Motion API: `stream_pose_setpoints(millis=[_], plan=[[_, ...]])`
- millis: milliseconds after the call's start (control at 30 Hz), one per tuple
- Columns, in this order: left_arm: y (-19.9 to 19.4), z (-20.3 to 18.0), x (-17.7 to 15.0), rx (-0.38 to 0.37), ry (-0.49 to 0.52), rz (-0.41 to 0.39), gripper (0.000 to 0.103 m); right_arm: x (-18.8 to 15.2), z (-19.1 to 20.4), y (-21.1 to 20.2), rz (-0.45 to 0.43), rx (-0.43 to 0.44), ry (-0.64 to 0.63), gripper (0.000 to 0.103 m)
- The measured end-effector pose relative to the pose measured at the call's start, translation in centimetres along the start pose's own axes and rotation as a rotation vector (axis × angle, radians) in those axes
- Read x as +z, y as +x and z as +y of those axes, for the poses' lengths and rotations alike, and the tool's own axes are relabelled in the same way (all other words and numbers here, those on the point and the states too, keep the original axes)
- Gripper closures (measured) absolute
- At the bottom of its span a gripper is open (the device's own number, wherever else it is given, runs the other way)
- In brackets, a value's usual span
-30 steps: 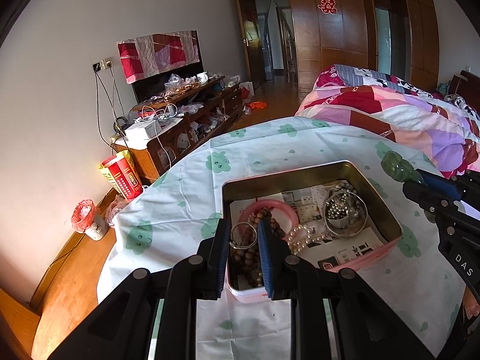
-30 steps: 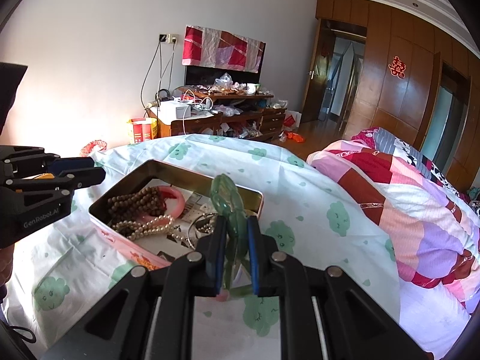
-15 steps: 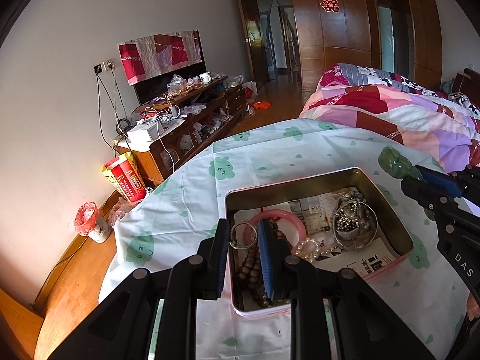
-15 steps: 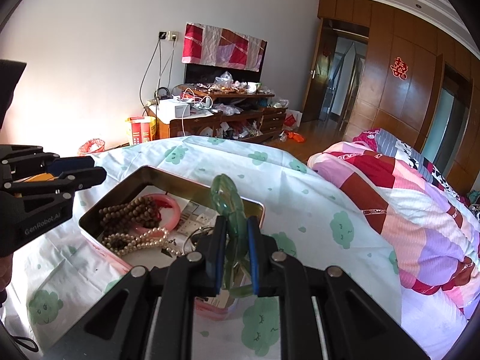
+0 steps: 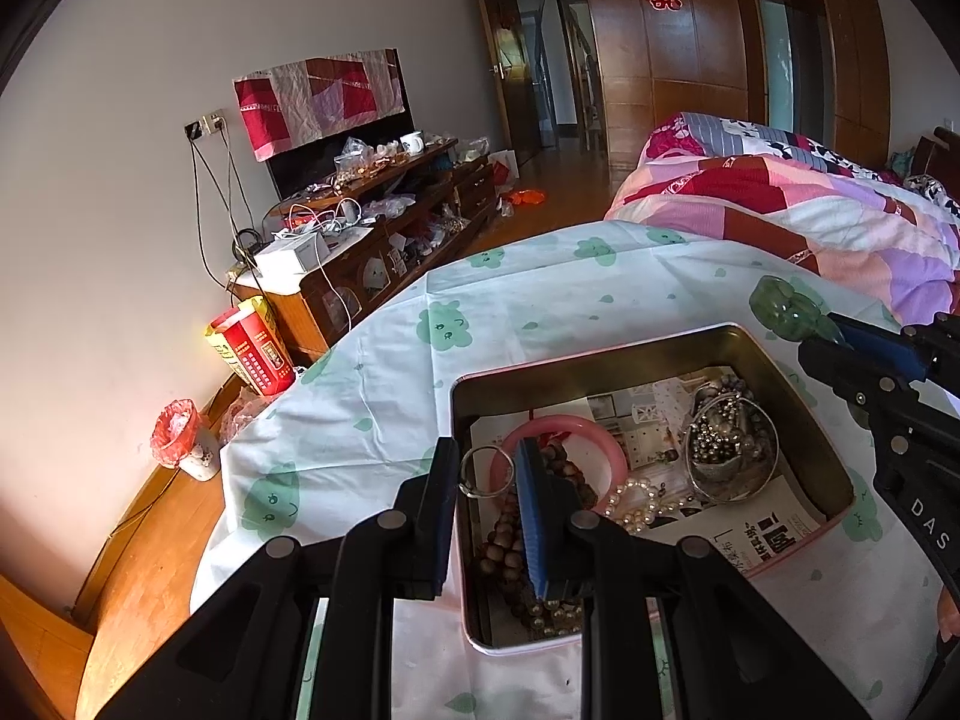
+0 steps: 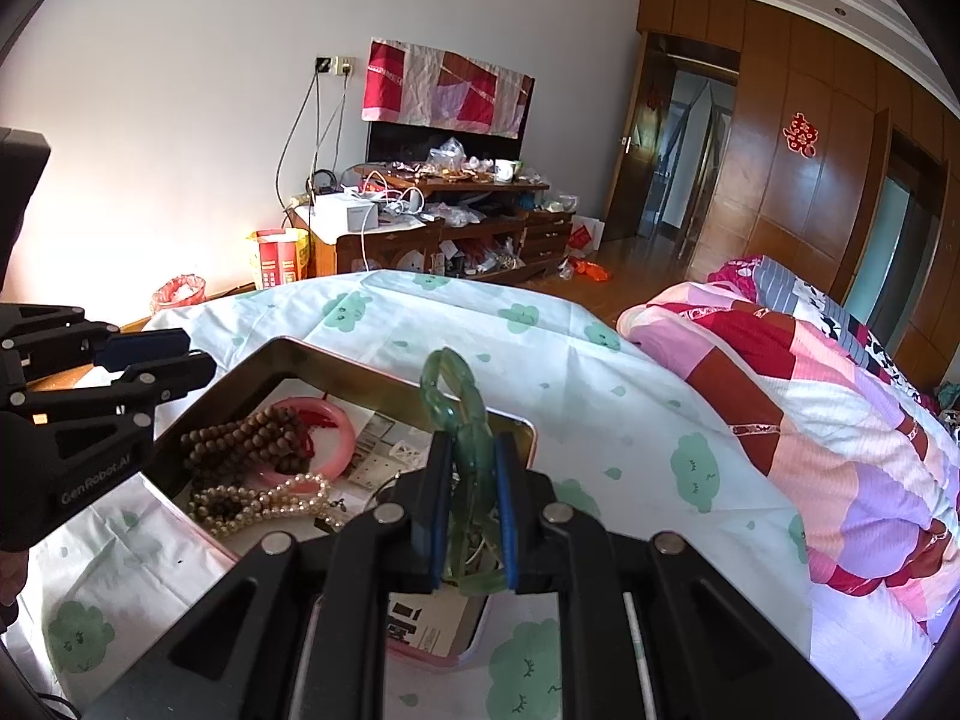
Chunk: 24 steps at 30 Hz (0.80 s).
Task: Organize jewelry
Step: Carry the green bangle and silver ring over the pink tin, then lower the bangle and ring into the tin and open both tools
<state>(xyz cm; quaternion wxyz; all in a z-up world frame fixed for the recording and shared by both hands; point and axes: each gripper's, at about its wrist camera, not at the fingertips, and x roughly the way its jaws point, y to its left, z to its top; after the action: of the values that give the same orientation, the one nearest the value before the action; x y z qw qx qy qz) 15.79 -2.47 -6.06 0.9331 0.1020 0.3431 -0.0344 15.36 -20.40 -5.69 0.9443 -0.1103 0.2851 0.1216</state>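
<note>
Left hand-held gripper (image 5: 487,474) pinching small silver ring (image 5: 483,473) above tin's near-left corner | right hand-held gripper (image 6: 471,468) clamped on green bracelet (image 6: 459,408) over tin (image 5: 600,354) right side | advice: lower each piece low inside tin before releasing, clear of pink bangle (image 5: 591,429) and pearl strand (image 6: 264,501).

Dull brushed metal on the tin (image 5: 630,360), its inner walls softly reflecting. Printed paper (image 5: 750,531) lines the bottom, matt. The green bracelet (image 6: 459,414) looks translucent and glossy, like polished stone or glass. Pearl strand (image 6: 270,501) gleams; brown beads (image 6: 240,438) look matt, like wood. Pink bangle (image 5: 606,450) is smooth and shiny. The thin ring (image 5: 486,471) is bright metal. The tablecloth (image 5: 540,300) is soft, creased cloth.
</note>
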Motion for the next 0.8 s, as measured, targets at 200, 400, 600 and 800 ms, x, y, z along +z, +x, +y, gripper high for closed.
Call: stream_pose_setpoints(millis=[200, 400, 600, 800], plan=[[0.4, -0.1, 0.1, 0.007, 0.003, -0.001, 0.083, 0.0, 0.2, 0.4, 0.006, -0.002, -0.006, 0.087], [1.0, -0.1, 0.2, 0.010, 0.003, 0.007, 0.083, 0.3, 0.7, 0.7, 0.009, -0.004, -0.018, 0.087], [1.5, -0.1, 0.1, 0.018, 0.013, 0.008, 0.083, 0.6, 1.2, 1.4, 0.021, -0.001, -0.027, 0.087], [1.9, -0.1, 0.1, 0.018, 0.017, 0.018, 0.083, 0.6, 1.7, 1.9, 0.035, 0.002, -0.036, 0.087]])
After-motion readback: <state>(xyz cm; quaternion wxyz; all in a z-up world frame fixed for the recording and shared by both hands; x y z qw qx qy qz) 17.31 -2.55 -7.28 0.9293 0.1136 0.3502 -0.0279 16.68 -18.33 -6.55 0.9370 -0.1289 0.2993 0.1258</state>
